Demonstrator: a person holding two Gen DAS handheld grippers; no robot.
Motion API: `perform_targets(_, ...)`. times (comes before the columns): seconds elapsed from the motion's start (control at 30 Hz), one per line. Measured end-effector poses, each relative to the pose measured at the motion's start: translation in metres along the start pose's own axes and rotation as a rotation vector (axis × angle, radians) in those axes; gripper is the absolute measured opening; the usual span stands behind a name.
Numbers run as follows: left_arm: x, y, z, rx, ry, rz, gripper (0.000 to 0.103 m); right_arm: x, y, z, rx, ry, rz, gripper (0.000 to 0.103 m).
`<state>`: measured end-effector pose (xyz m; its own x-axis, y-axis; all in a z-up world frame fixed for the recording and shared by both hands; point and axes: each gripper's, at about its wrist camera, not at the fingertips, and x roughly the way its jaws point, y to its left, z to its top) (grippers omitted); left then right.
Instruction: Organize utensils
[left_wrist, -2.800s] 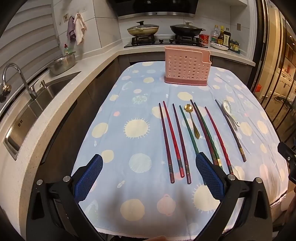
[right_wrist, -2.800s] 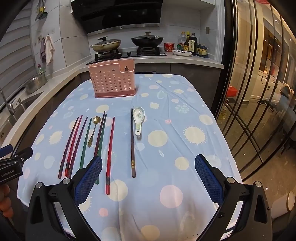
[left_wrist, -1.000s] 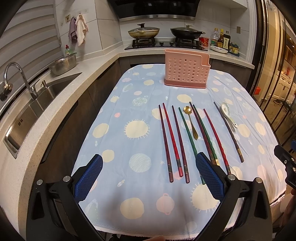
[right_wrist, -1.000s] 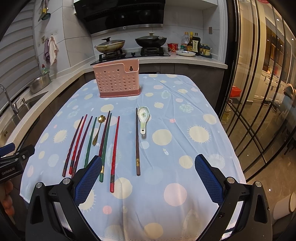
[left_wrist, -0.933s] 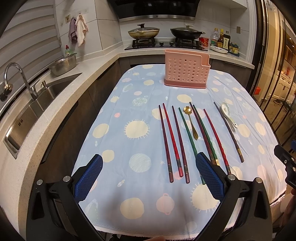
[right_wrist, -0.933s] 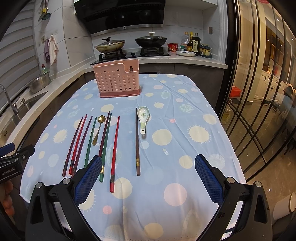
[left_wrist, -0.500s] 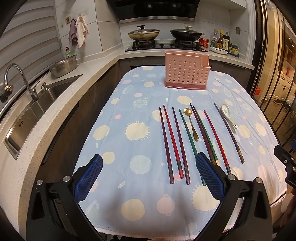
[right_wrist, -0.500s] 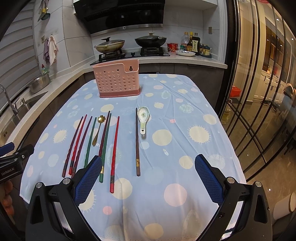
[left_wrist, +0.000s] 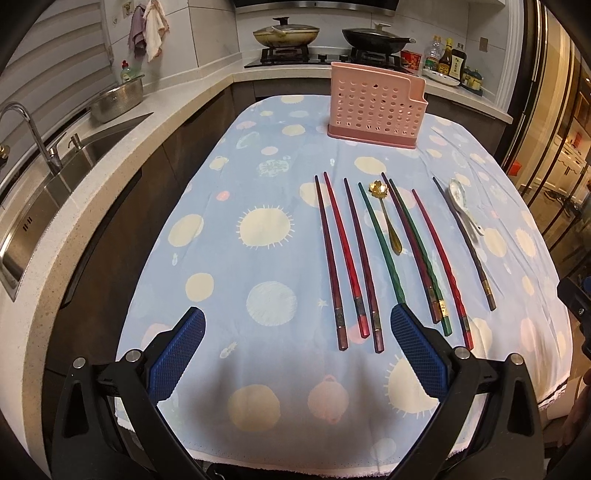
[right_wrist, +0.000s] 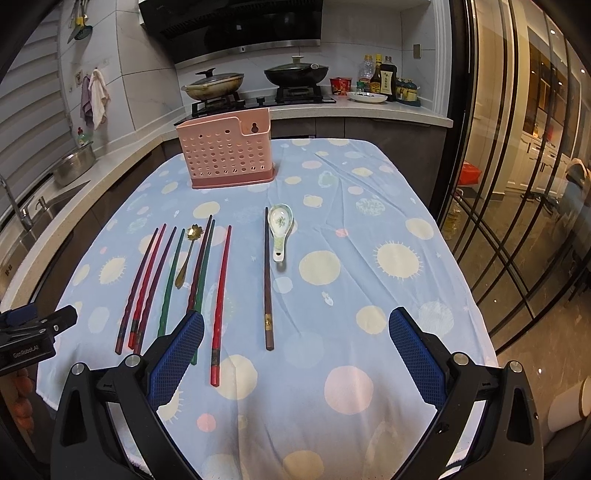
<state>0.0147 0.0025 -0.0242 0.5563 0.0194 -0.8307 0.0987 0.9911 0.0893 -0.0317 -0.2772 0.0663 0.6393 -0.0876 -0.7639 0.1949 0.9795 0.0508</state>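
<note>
Everything I have to sort lies ahead of both my claws on the blue spotted cloth (left_wrist: 221, 280), and all of it runs lengthwise away from me, handles near and tips far, pointing roughly toward the pink perforated holder (left_wrist: 376, 107) standing at the far end. My left gripper (left_wrist: 297, 350) hangs low over the near edge with its jaws wide apart and nothing between them; the butt ends of the three red-brown chopsticks (left_wrist: 345, 258) sit just beyond and inside its right pad, so I judge that claw the nearer one for that bunch. My right gripper (right_wrist: 295, 350) is likewise spread and empty, and the lone dark chopstick (right_wrist: 267, 280) ends just ahead of its gap, with the white ceramic spoon (right_wrist: 279, 229) beside it farther off. The gold spoon (left_wrist: 386, 218) lies among the green and red sticks in the middle. To grip any stick I would close across its length, not along it. Against the earlier frames the layout is unchanged; both views have only crept slightly closer, with the holder looming a touch larger.
</note>
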Motion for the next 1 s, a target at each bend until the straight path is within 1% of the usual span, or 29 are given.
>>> perform_targets(0.1, 0.013, -0.001, -0.002, 0.014, 0.013, -0.004, 0.096, 0.009, 0.002, 0.0, -0.002, 0.018, 0.004, 0.097)
perform_targets(0.17, 0.023, 0.001, -0.003, 0.006, 0.014, -0.005, 0.096, 0.013, 0.002, 0.001, -0.005, 0.026, 0.006, 0.097)
perform_targets(0.3, 0.046, 0.002, -0.005, 0.001, 0.044, 0.01, 0.096, 0.023, 0.003, 0.004, -0.004, 0.038, 0.008, 0.097)
perform_targets(0.43, 0.065, 0.0, -0.006, 0.021, 0.078, 0.026, 0.096, 0.032, 0.004, 0.008, -0.004, 0.053, 0.012, 0.097)
perform_targets(0.6, 0.079, 0.001, -0.008, 0.009, 0.106, -0.009, 0.094, 0.041, 0.008, 0.012, -0.011, 0.063, 0.013, 0.097)
perform_targets(0.7, 0.086, 0.005, -0.009, -0.009, 0.127, -0.042, 0.089, 0.045, 0.011, 0.012, -0.015, 0.068, 0.013, 0.097)
perform_targets(0.73, 0.087, 0.005, -0.01, -0.014, 0.131, -0.049, 0.086, 0.046, 0.011, 0.013, -0.015, 0.07, 0.013, 0.097)
perform_targets(0.77, 0.089, 0.006, -0.011, -0.013, 0.135, -0.053, 0.08, 0.048, 0.011, 0.013, -0.016, 0.072, 0.013, 0.097)
perform_targets(0.83, 0.088, 0.009, -0.012, -0.016, 0.125, -0.06, 0.077, 0.05, 0.013, 0.014, -0.018, 0.074, 0.011, 0.097)
perform_targets(0.9, 0.086, 0.012, -0.012, -0.014, 0.116, -0.06, 0.068, 0.053, 0.014, 0.016, -0.018, 0.075, 0.01, 0.097)
perform_targets(0.93, 0.086, 0.014, -0.012, -0.013, 0.113, -0.057, 0.066, 0.055, 0.014, 0.017, -0.017, 0.075, 0.012, 0.097)
perform_targets(1.0, 0.086, 0.017, -0.01, -0.01, 0.104, -0.053, 0.055, 0.061, 0.014, 0.02, -0.013, 0.08, 0.019, 0.097)
